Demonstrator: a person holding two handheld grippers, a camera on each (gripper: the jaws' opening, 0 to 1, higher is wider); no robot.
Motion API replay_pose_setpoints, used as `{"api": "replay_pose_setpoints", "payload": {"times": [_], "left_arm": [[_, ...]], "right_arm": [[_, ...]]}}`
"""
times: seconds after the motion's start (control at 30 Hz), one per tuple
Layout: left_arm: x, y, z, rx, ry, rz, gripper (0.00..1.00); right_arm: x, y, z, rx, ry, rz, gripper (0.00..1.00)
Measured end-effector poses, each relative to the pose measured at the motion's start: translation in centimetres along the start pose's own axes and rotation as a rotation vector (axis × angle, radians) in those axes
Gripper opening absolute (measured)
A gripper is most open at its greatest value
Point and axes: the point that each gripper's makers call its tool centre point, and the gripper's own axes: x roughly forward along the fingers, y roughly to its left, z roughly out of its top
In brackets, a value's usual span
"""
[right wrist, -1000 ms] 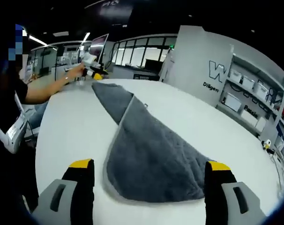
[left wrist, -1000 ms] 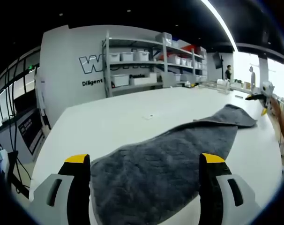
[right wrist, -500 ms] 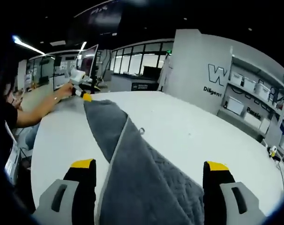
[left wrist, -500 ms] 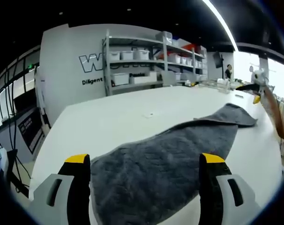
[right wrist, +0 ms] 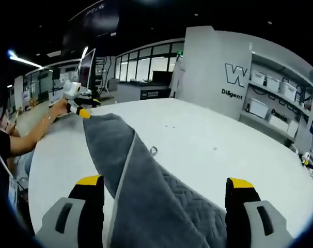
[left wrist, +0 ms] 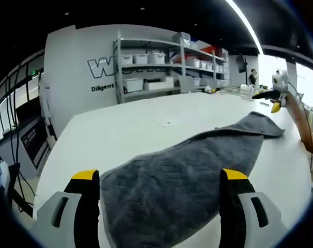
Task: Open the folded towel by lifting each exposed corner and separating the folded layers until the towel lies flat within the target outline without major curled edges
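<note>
- The grey, quilted-textured terry towel (left wrist: 182,181) lies stretched in a long strip across the white worktop (left wrist: 125,129), folded lengthwise, with a pale hem line running along the overlap in the right gripper view.
- In the left gripper view, the left hand-held gripper (left wrist: 159,178) has its two yellow-tipped black jaws standing wide apart, with nothing clamped between them; the near end of the towel fills the gap and spreads under both jaws.
- From there the towel runs to the far right, narrowing to its far end near the worktop's far edge, where the right hand-held gripper (left wrist: 272,98) appears, held by a person's hand, just beyond that end.
- In the right gripper view, the right hand-held gripper (right wrist: 164,183) also has its jaws parted and empty (the towel lies below and between them, not pinched).
- The towel (right wrist: 146,191) stretches away to the far left there, its far end just beside the left hand-held gripper (right wrist: 81,111) and the hand that holds it.
- A small loop tag (right wrist: 153,151) sticks out from the towel's right edge, onto bare worktop (right wrist: 223,150).
- Grey metal shelving with white bins (left wrist: 156,67) stands against the far wall.
</note>
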Motion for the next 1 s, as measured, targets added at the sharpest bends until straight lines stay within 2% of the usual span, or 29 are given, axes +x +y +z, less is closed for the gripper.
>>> {"api": "replay_pose_setpoints", "payload": {"times": [0.2,0.3,0.5,0.6,0.67,0.8,0.83,0.93,1.0], "left_arm": [[0.2,0.3,-0.4,-0.01,0.009,0.004,0.95],[0.2,0.6,-0.6,-0.014,0.013,0.013,0.95],[0.3,2.1,-1.0,-0.047,0.006,0.043,0.92],[0.4,3.3,-1.3,-0.067,-0.003,0.08,0.87],[0.8,4.6,-2.0,-0.057,0.022,0.132,0.83],[1.1,6.2,-2.1,-0.064,0.015,0.195,0.79],[1.0,7.1,-2.0,-0.069,0.009,0.229,0.76],[0.7,8.7,-2.3,-0.017,0.023,0.323,0.63],[1.0,9.3,-2.3,-0.027,0.021,0.337,0.61]], "right_arm": [[-0.6,0.1,-2.2,0.02,0.025,0.015,0.99],[-0.7,-0.4,-2.3,0.031,0.028,0.018,0.99],[-0.5,-0.1,-2.2,0.04,0.018,0.032,0.99],[-0.4,0.0,-2.2,0.031,0.012,0.035,0.97],[-0.3,-0.1,-1.9,0.043,-0.004,0.035,0.97],[-0.3,0.0,-1.8,0.043,-0.012,0.036,0.96],[-0.2,0.0,-1.6,0.045,-0.022,0.038,0.95],[-0.2,0.1,-1.4,0.048,-0.033,0.049,0.93],[-0.1,0.1,-1.4,0.049,-0.033,0.048,0.93]]}}
